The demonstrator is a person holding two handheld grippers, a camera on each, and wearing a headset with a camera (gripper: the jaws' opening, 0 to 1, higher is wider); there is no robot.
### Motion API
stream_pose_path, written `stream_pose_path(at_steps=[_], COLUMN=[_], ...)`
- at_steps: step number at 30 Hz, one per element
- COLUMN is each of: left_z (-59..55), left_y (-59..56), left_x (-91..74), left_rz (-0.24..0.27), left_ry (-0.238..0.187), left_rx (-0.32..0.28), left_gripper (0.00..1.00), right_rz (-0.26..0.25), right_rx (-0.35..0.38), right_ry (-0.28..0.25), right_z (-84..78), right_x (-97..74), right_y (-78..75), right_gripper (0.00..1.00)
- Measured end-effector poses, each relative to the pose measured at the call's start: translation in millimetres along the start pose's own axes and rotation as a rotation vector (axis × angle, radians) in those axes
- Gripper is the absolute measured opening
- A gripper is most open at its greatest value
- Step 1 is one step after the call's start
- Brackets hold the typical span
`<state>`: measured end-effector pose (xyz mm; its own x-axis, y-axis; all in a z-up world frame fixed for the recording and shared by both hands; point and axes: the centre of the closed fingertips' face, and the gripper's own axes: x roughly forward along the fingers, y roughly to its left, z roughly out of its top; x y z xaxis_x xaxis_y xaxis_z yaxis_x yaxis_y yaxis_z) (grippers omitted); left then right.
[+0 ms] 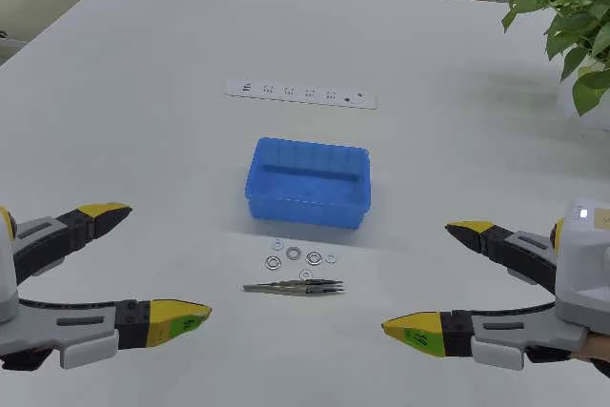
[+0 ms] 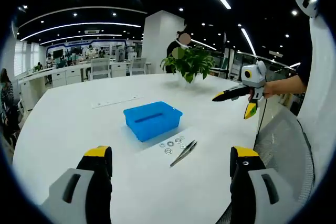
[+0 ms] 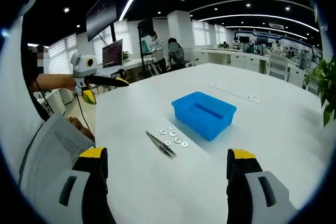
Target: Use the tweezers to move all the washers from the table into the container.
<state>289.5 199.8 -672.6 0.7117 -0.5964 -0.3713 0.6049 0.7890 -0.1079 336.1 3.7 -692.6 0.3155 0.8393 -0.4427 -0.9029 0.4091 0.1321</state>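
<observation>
Blue container (image 1: pixel 308 181), open-topped. Washers (image 1: pixel 294 254) loose just off its near wall, tweezers (image 1: pixel 294 286) flat just past them. Left gripper (image 1: pixel 164 260) and right gripper (image 1: pixel 417 277) flank its near side, jaws spread wide.

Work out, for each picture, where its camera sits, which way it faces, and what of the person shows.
Head view: on the headset, looking down at table, blue container, washers, tweezers; left gripper and right gripper reach in, open.
Left gripper view: on the left gripper, facing the container; own jaws below, right hand and gripper at right.
Right gripper view: on the right gripper, facing the container; own jaws below, left hand at left.
Both gripper views share container, washers, tweezers.
</observation>
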Motion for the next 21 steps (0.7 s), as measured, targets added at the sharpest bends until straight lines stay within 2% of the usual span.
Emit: stream_pose_path(at_steps=[10, 14, 17, 21], left_z=[-4.4, -5.8, -6.0, -0.9], left_y=[-3.7, -3.4, -1.6, 3.4], left_x=[0.9, 1.5, 3.1, 7.3], left_rz=[-0.002, -0.011, -0.016, -0.002], left_ry=[0.001, 0.005, 0.022, -0.009], left_rx=[-0.008, 0.012, 0.058, 0.062], left_gripper=[0.99, 0.99, 0.99, 0.99], right_rz=[0.007, 0.006, 0.007, 0.008], right_rx=[-0.004, -0.005, -0.009, -0.009], right_ry=[0.014, 0.014, 0.021, 0.019], right_z=[-3.8, -3.7, -4.7, -4.2], right_x=[0.4, -0.6, -1.0, 0.1], right_y=[1.8, 2.2, 2.5, 2.6], right_gripper=[0.94, 0.94, 0.94, 0.94])
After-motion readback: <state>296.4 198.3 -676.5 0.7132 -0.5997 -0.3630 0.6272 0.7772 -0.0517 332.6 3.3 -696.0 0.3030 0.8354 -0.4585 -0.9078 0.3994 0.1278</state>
